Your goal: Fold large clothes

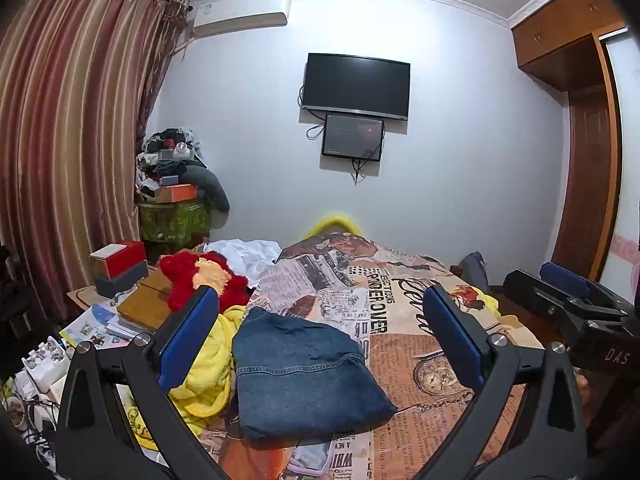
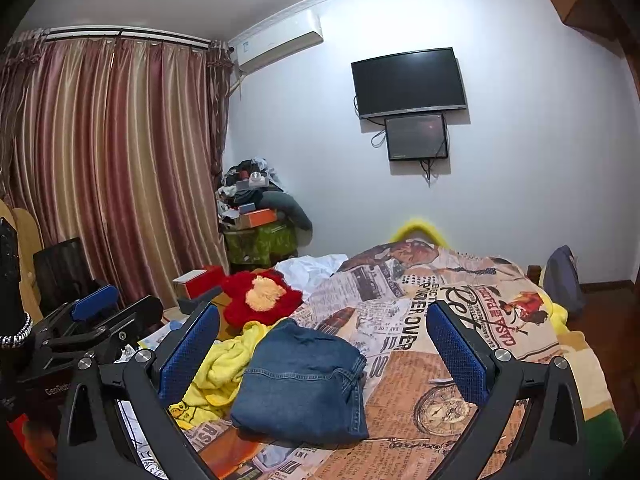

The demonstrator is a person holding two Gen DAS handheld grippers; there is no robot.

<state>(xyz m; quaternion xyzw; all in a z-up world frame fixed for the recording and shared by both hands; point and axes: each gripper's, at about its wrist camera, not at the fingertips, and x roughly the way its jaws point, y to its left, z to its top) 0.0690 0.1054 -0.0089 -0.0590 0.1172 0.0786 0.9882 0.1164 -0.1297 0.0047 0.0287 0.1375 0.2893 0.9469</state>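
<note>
A folded blue denim garment [image 1: 304, 372] lies on the newspaper-print bedspread [image 1: 400, 320]; it also shows in the right wrist view [image 2: 304, 380]. My left gripper [image 1: 320, 328] is open and empty, held above and just behind the denim. My right gripper [image 2: 324, 340] is open and empty, also held above the denim. The right gripper shows at the right edge of the left wrist view [image 1: 568, 292]; the left gripper shows at the left of the right wrist view [image 2: 96, 312].
A crumpled yellow cloth [image 1: 208, 364] lies left of the denim. A red plush cushion [image 1: 208, 280] and white fabric [image 1: 248, 256] lie behind it. Boxes and papers [image 1: 120, 304] crowd the left side. A wardrobe [image 1: 584, 160] stands at right.
</note>
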